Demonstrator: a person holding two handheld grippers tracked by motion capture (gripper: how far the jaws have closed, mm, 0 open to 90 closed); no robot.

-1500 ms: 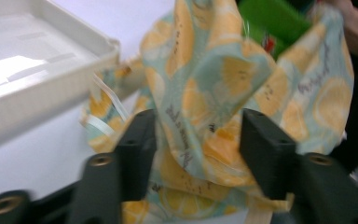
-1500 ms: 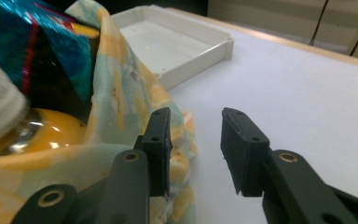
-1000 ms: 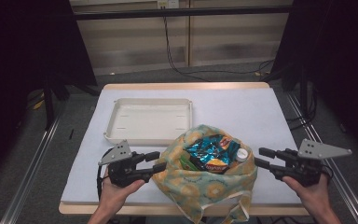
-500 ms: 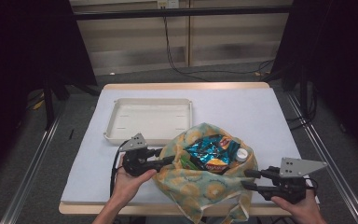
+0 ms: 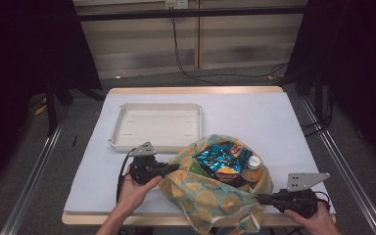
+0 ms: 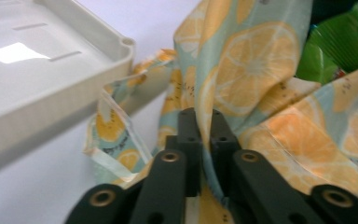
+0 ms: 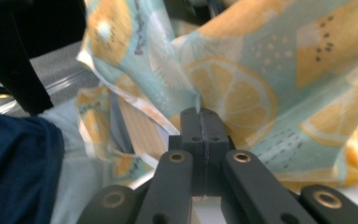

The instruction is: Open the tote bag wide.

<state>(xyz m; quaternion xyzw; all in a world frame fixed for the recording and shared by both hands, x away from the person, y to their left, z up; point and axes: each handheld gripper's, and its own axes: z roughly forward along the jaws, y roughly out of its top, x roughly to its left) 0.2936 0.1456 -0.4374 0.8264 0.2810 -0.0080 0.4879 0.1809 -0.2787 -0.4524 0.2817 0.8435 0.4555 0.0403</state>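
A cloth bag [image 5: 210, 198] printed with lemon slices sits at the table's front middle, its mouth open. Inside are a blue snack packet [image 5: 218, 162], a white-capped bottle [image 5: 252, 165] and a green packet [image 6: 340, 51]. My left gripper [image 5: 170, 169] is at the bag's left rim. Its jaws have just closed, and in the left gripper view they [image 6: 204, 116] pinch a fold of the cloth [image 6: 251, 70]. My right gripper [image 5: 262, 199] is at the bag's front right side. It has just closed too, and it [image 7: 200, 114] is shut on a pleat of the fabric [image 7: 233, 93].
An empty white tray [image 5: 127, 142] lies behind and left of the bag, its corner [image 6: 121, 51] close to the left gripper. The right hand is at the table's front edge [image 5: 127, 219]. Bare white tabletop [image 5: 254, 117] stretches behind the bag.
Both grippers have come down and in to the bag, the left one rightwards to its rim, the right one towards its front. Their jaws, open before, are now closed on the cloth.
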